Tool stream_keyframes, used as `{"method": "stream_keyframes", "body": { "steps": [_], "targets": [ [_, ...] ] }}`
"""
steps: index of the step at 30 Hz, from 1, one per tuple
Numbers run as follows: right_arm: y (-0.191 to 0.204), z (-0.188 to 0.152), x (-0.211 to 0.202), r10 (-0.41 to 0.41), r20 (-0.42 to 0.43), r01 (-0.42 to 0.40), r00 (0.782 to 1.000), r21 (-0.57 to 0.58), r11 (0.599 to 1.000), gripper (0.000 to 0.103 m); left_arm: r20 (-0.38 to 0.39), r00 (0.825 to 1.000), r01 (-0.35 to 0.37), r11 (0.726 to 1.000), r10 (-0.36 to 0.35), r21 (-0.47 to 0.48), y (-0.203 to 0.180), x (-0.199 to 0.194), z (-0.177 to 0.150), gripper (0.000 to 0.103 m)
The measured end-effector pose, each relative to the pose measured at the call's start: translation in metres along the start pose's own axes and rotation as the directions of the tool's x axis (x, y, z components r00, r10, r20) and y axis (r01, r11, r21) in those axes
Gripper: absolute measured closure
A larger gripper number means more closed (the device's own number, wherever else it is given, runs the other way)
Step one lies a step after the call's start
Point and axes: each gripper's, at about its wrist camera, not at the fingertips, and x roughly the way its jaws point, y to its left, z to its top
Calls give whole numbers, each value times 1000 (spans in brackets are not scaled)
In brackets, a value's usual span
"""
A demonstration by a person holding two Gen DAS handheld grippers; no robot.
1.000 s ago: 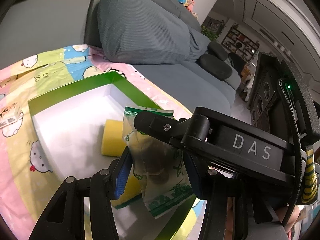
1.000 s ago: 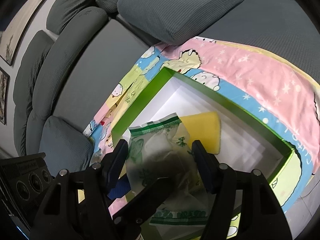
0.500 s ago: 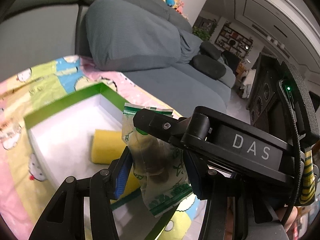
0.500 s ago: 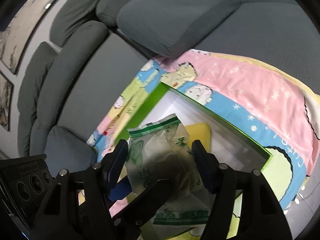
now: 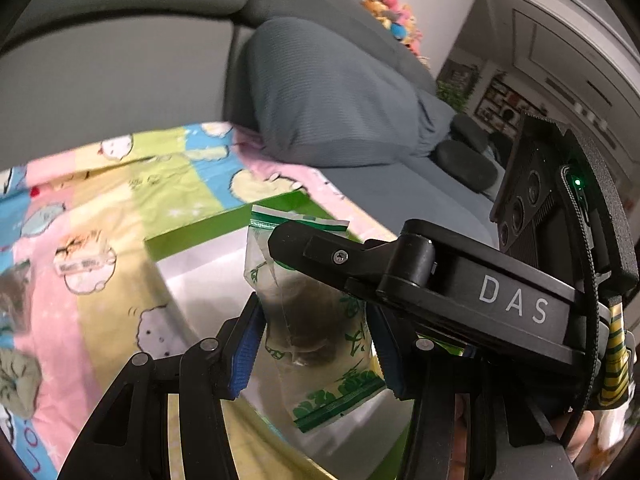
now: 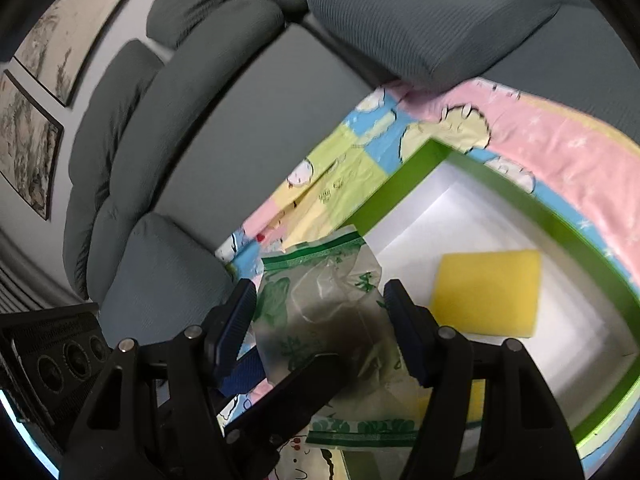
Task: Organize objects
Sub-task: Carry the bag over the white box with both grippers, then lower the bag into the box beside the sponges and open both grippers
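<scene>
A clear plastic bag with green print [image 5: 312, 320] holds something dark inside. Both grippers close on it: my left gripper [image 5: 312, 336] grips its sides, and my right gripper [image 6: 324, 332] grips it too, crossing in front of the left wrist view. The bag [image 6: 324, 320] hangs above the near corner of a green-rimmed box with a white inside [image 6: 496, 196]. A yellow sponge [image 6: 488, 292] lies flat inside the box. The box rim also shows in the left wrist view [image 5: 200, 232].
The box sits on a pastel cartoon-print blanket [image 5: 100, 208] spread over a grey sofa. Grey cushions [image 5: 328, 92] stand behind it. A crumpled grey-green item [image 5: 16, 380] lies on the blanket at the left edge.
Both grippers have shifted with the bag, toward the box's near corner; the left view has swung toward the blanket, so the sponge no longer shows there.
</scene>
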Motion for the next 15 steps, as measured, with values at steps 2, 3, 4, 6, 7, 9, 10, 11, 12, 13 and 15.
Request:
{"method": "stream_keyframes", "body": {
  "steps": [2,3,4,6,7,9,10,11,12,13,15],
  "targets": [
    [0,-2,9,-10,-25,11,1000,6,1000,38,-15,1000,1,1000,-1,-25,6,4,-3,51],
    [-1,-2,13,-15,-37,16,999,11,1000,38,-24,1000,-1,999,0,-35,9,8,-3,51],
    [-2,-3,16,-19,-48,19,999,16,1000,38,-29,1000,-2,999,1,-40,11,9,-4,51],
    [-6,-4,23,-23,-72,25,997,27,999,38,-46,999,-7,999,4,-53,14,13,-6,51],
    [-9,-4,25,-26,-83,29,996,33,999,38,-56,998,-8,998,5,-61,16,16,-6,51],
    [-12,-6,29,-31,-98,36,995,42,999,38,-69,998,-10,997,5,-71,18,18,-8,51],
    [-13,-6,31,-34,-106,39,994,47,998,38,-77,997,-11,997,5,-77,19,20,-8,51],
    [-15,-6,32,-37,-112,43,993,53,998,38,-84,996,-12,996,5,-83,19,22,-9,51],
    [-17,-7,33,-40,-119,48,992,60,997,38,-89,996,-13,996,6,-88,20,23,-10,51],
    [-19,-7,34,-43,-125,52,991,66,996,37,-94,996,-16,996,7,-92,20,24,-11,51],
    [-23,-8,34,-48,-134,59,990,78,995,37,-105,994,-16,995,6,-96,20,27,-12,51]
  ]
}}
